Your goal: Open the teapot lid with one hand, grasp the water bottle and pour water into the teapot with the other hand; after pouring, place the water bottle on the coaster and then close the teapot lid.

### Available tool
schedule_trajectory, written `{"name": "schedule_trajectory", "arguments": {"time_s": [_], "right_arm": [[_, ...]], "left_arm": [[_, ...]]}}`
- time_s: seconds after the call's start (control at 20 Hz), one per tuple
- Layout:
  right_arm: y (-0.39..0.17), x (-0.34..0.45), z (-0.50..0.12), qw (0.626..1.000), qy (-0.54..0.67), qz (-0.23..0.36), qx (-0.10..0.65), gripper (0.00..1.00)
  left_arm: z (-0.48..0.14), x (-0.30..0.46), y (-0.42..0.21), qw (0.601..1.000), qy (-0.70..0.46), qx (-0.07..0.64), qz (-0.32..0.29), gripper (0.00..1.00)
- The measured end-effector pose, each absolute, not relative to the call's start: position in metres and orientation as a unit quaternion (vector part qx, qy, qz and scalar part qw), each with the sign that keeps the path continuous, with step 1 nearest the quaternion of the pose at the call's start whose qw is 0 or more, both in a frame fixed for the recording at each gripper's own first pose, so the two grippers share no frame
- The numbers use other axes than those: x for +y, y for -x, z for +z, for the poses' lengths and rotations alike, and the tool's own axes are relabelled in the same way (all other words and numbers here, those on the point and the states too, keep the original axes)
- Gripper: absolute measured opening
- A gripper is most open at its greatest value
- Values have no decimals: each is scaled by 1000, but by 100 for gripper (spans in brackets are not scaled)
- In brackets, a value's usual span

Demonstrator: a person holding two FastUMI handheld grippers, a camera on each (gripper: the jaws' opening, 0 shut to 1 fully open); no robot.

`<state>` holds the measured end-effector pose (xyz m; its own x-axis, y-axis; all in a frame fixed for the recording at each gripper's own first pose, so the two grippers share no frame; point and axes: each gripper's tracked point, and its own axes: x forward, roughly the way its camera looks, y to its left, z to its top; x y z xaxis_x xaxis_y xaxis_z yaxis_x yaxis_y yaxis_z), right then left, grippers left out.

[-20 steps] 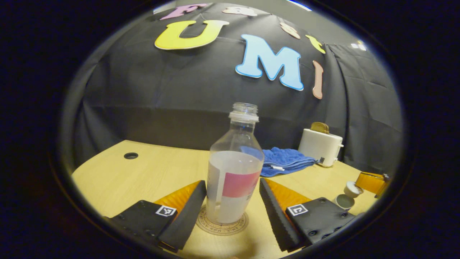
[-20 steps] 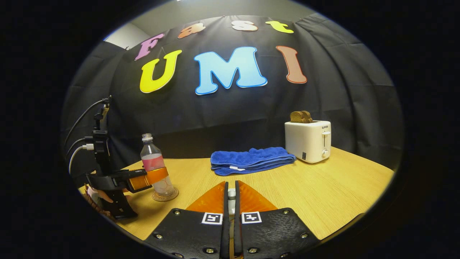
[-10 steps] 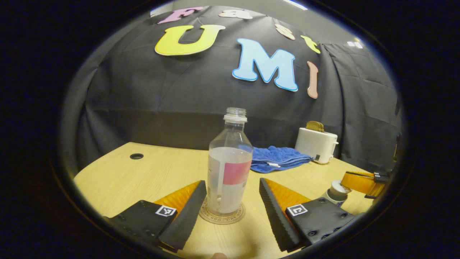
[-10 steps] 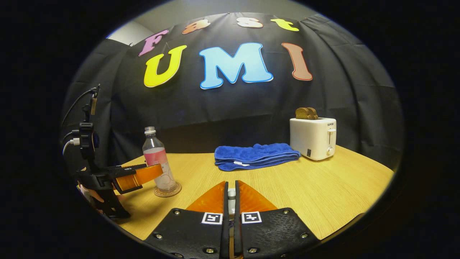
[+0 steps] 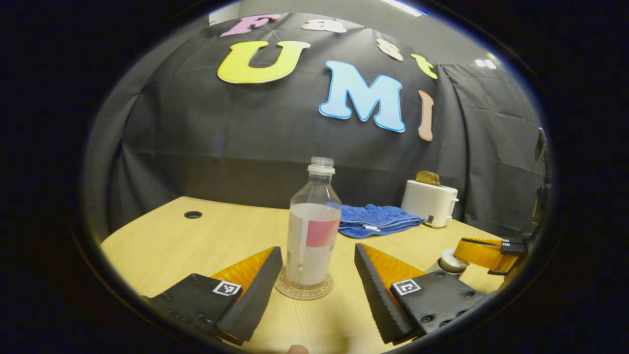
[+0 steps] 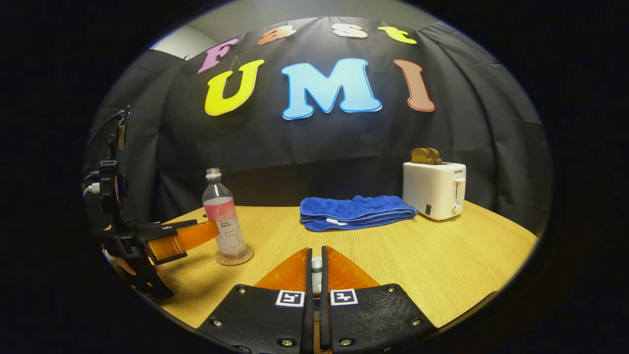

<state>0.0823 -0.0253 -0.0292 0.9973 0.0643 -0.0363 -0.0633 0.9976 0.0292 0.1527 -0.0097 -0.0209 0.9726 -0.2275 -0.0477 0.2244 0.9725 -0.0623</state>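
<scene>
While the bottle (image 5: pixel 313 231) stands on the coaster (image 5: pixel 303 289) at twelve o'clock between the left gripper's (image 5: pixel 314 280) wide-apart fingers, the right gripper (image 6: pixel 316 265) pinches the lid (image 5: pixel 453 259) over the teapot.

Black cloth wall (image 6: pixel 319 142), light wooden table (image 6: pixel 442 255), grey ceiling strip above.

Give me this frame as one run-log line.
bottle: upright on coaster, uncapped | left gripper: open, short of bottle | right gripper: shut on lid knob | step: closing teapot
</scene>
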Motion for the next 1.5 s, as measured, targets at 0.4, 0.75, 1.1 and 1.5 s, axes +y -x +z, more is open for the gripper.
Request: {"name": "schedule_trajectory", "arguments": {"time_s": [0.4, 0.75, 1.1, 1.5], "right_arm": [[-83, -22, -40, 998, -12, 38, 40, 5], [-72, -33, -11, 1000, -10, 12, -18, 25], [-43, -19, 3, 998, -20, 22, -49, 25], [-11, 4, -12, 998, -18, 28, -50, 25]], "left_arm": [[-17, -7, -145, 993, 31, 19, -110, 99], [-7, 0, -123, 996, 19, -2, -90, 99], [-6, 22, -68, 998, 32, -2, -62, 99], [-16, 33, -26, 999, 18, -11, -37, 99]]}}
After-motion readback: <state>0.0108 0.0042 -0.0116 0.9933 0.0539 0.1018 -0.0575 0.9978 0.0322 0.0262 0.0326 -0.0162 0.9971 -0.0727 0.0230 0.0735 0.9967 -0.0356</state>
